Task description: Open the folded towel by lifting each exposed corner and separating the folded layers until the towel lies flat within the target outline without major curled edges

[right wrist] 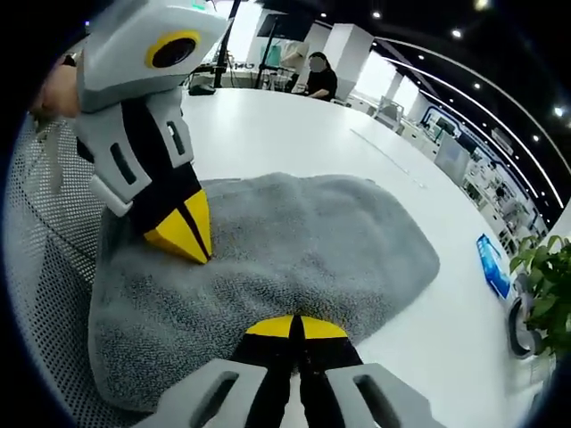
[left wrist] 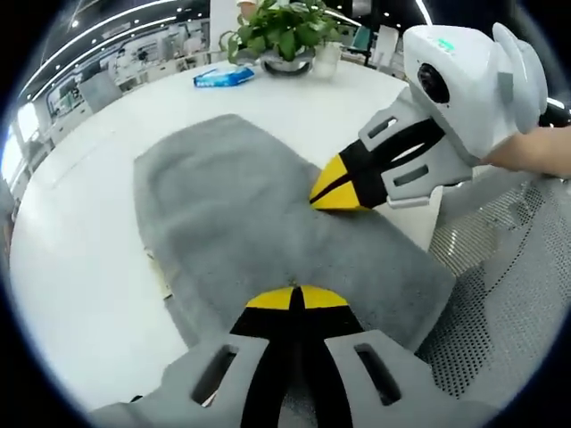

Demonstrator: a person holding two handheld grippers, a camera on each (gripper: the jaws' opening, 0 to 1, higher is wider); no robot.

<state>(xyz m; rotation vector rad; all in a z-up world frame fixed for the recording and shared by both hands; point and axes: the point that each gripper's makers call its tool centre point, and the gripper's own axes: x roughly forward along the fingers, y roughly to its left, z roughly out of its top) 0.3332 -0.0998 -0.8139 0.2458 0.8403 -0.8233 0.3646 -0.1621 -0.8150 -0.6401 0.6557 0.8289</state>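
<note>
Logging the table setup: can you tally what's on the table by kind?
Grey towel: 1
Potted plant: 1
Blue packet: 1
Hand-held gripper: 2, left, right
Total: 5

Left hand-held gripper (left wrist: 293, 299): jaws closed, yellow tips pressed on the towel (left wrist: 241, 214).
Right hand-held gripper (right wrist: 297, 327): jaws closed, tips on the towel's edge.

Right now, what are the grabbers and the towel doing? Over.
Left gripper shut, tips on the towel. Right gripper shut, tips on towel too. Towel grey, folded, on white table. Nothing blocking.
</note>
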